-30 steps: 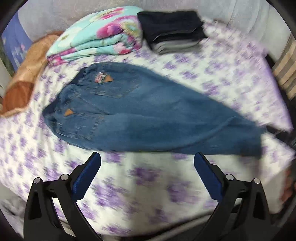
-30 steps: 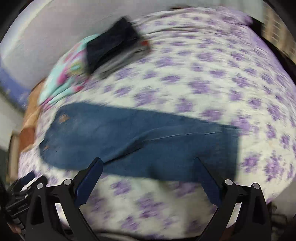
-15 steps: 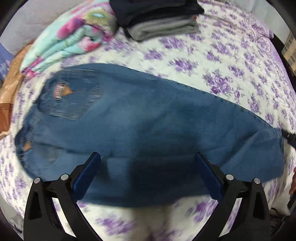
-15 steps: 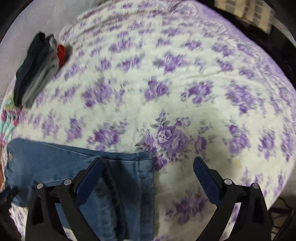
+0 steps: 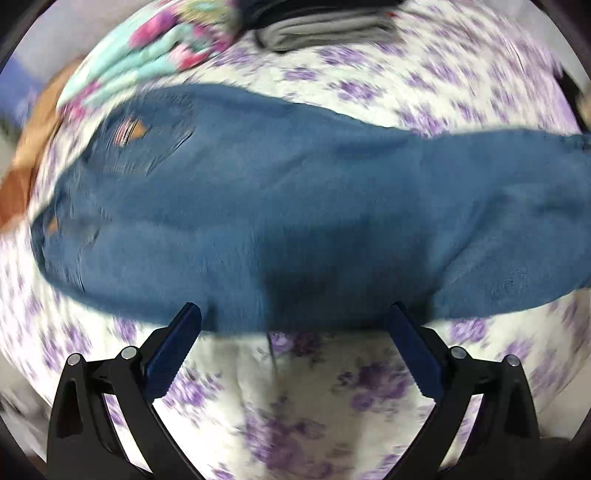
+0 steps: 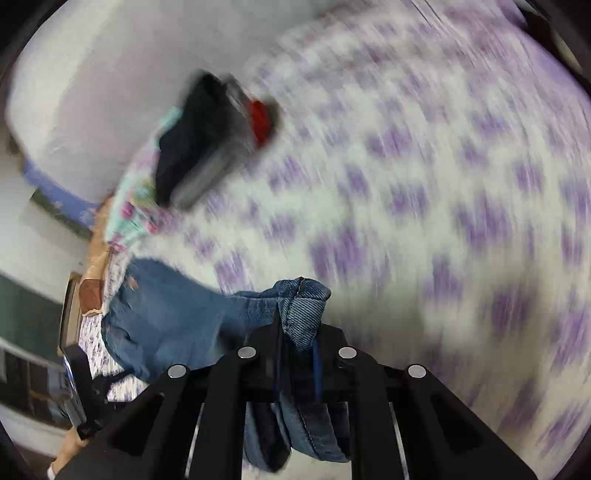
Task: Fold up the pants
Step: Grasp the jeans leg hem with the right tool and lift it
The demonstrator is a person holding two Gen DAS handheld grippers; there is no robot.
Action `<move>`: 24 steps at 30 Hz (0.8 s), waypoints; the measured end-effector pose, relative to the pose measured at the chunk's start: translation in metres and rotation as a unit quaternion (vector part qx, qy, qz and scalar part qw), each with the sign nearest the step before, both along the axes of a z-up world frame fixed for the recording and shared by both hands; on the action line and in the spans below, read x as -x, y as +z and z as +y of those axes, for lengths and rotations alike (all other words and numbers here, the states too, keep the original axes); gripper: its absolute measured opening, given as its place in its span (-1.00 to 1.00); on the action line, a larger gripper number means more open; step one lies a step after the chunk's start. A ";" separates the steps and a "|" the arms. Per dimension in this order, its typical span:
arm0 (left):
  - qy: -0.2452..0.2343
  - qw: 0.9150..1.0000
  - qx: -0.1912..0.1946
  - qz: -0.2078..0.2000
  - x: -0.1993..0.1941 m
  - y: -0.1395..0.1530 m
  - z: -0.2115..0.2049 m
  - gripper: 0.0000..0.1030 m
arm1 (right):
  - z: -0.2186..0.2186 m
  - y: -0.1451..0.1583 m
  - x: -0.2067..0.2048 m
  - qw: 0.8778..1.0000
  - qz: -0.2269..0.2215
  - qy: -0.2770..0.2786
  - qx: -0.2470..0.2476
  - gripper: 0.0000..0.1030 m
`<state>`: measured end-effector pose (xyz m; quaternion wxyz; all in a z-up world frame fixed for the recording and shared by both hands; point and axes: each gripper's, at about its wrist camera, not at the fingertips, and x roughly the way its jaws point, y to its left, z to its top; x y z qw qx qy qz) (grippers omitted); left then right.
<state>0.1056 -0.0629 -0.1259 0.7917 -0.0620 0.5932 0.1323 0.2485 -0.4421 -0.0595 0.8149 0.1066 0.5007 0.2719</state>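
Note:
Blue jeans (image 5: 288, 206) lie lengthwise across a bed with a white, purple-flowered cover (image 5: 314, 398), waist and back pockets at the left, legs running right. My left gripper (image 5: 293, 332) is open and empty, just at the near edge of the jeans' thigh area. My right gripper (image 6: 299, 347) is shut on the hem end of the jeans (image 6: 303, 306), which bunches up between the fingers and hangs below them; the rest of the jeans (image 6: 173, 314) trails to the left.
A folded floral blanket (image 5: 155, 62) and a stack of dark and grey folded clothes (image 5: 325, 22) lie at the far side of the bed; the stack also shows in the right wrist view (image 6: 207, 144). An orange-brown pillow (image 5: 22, 173) is at the left.
My right gripper has closed on the jeans' hem and lifted it, swinging toward the waist. My left gripper has drawn back slightly to the jeans' near edge, still open.

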 end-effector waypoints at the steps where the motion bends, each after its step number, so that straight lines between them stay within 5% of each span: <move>1: 0.019 1.000 -0.004 0.005 0.000 0.001 0.003 0.90 | 0.002 0.018 -0.015 1.000 -0.026 0.008 -0.012 -0.76; 4: 0.064 0.998 -0.019 -0.010 0.010 0.016 0.009 0.90 | 0.012 0.062 -0.055 0.993 -0.108 0.035 -0.023 -0.76; 7: 0.088 0.996 -0.032 -0.015 0.025 0.028 0.012 0.90 | 0.034 0.066 -0.115 0.993 -0.110 0.035 0.007 -0.75; 11: 0.125 0.991 -0.045 -0.003 0.042 0.031 0.024 0.90 | 0.044 -0.005 -0.188 0.992 -0.071 -0.015 0.101 -0.45; 12: 0.133 0.990 -0.045 0.000 0.045 0.030 0.028 0.90 | 0.045 -0.029 -0.199 0.987 -0.061 -0.036 0.144 -0.33; 13: 0.143 0.989 -0.043 0.005 0.050 0.027 0.033 0.90 | 0.043 -0.054 -0.208 0.975 -0.039 -0.070 0.209 0.00; 14: 0.152 0.988 -0.040 0.010 0.055 0.027 0.039 0.90 | 0.039 -0.076 -0.212 0.962 0.003 -0.092 0.259 0.06; 16: 0.172 0.984 -0.037 0.014 0.062 0.025 0.052 0.90 | 0.023 -0.082 -0.191 0.972 0.029 -0.106 0.207 0.09; 19: 0.201 0.979 -0.025 0.011 0.069 0.023 0.068 0.90 | 0.010 -0.066 -0.143 0.984 0.014 -0.082 0.158 0.57; 24: 0.207 0.978 -0.011 0.011 0.060 0.018 0.079 0.90 | 0.009 -0.067 -0.055 0.994 0.064 0.011 0.086 0.60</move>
